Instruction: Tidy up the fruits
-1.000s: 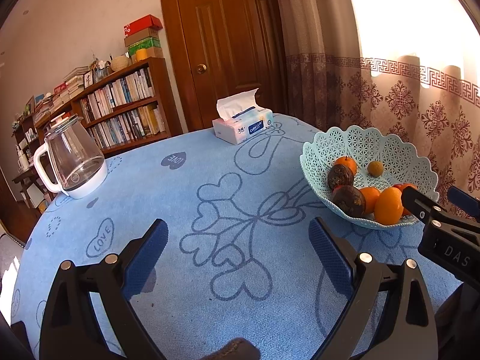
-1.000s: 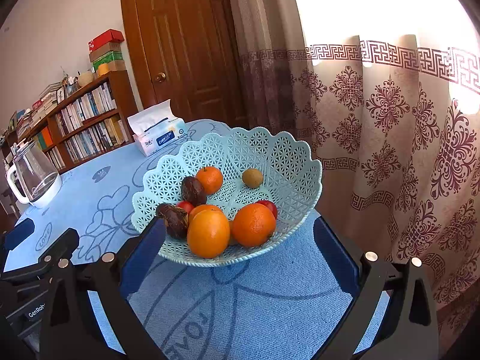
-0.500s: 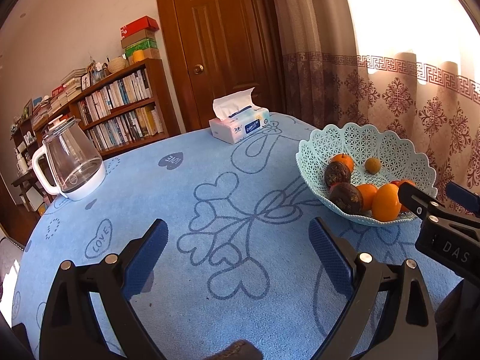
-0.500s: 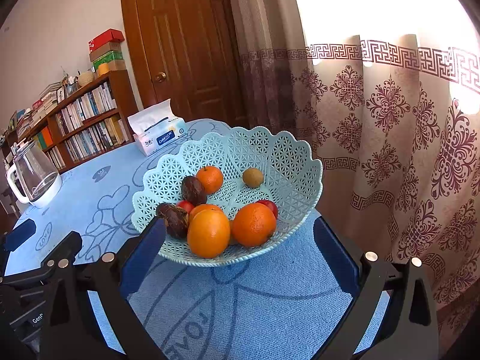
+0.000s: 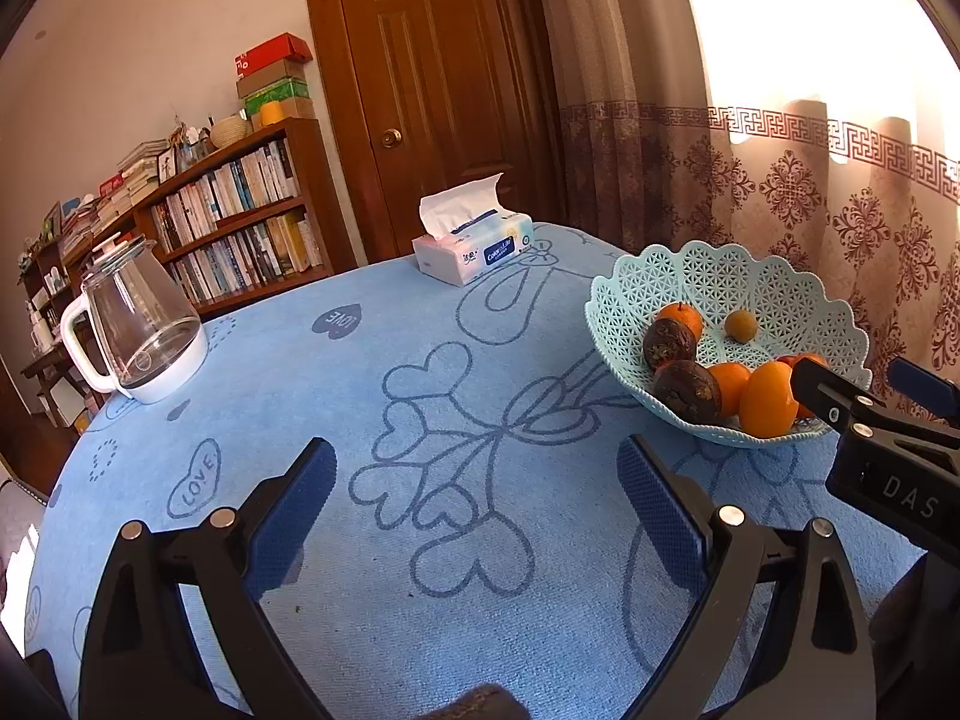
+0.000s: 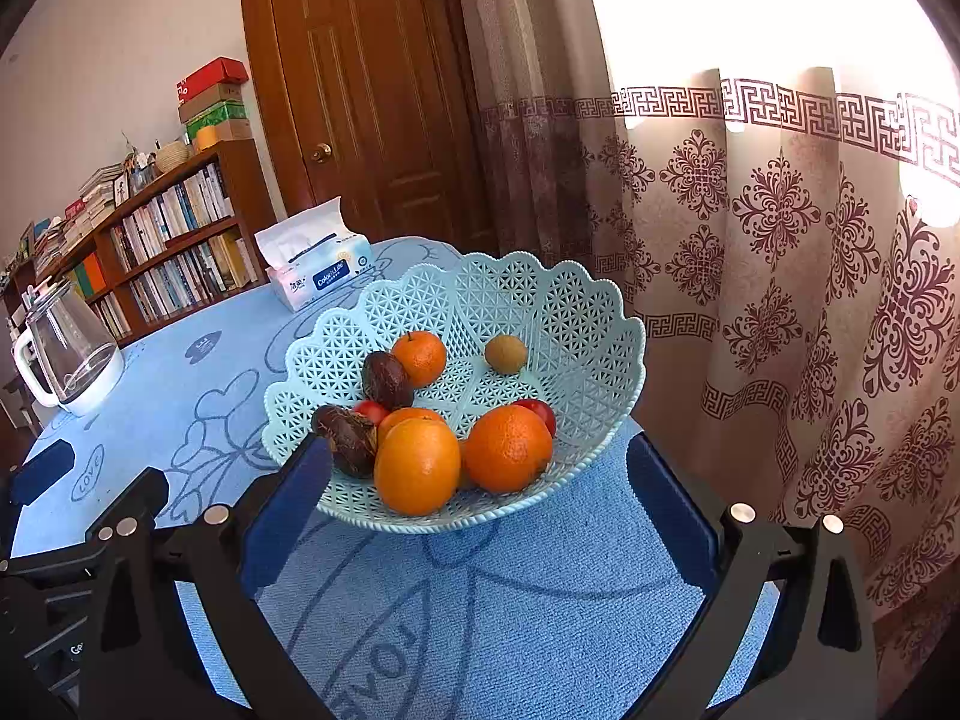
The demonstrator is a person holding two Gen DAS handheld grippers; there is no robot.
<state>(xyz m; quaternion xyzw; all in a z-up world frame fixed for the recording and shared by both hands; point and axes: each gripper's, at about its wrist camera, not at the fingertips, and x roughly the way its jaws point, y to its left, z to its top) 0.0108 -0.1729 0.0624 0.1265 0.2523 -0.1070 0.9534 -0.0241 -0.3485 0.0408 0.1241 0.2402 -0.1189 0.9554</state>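
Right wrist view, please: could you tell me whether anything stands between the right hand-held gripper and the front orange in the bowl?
Only the bowl's near rim lies between the open right hand-held gripper and the front orange; nothing else visible does.

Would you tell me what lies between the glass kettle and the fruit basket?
Only bare blue tablecloth lies between kettle and basket, as the left wrist view shows.
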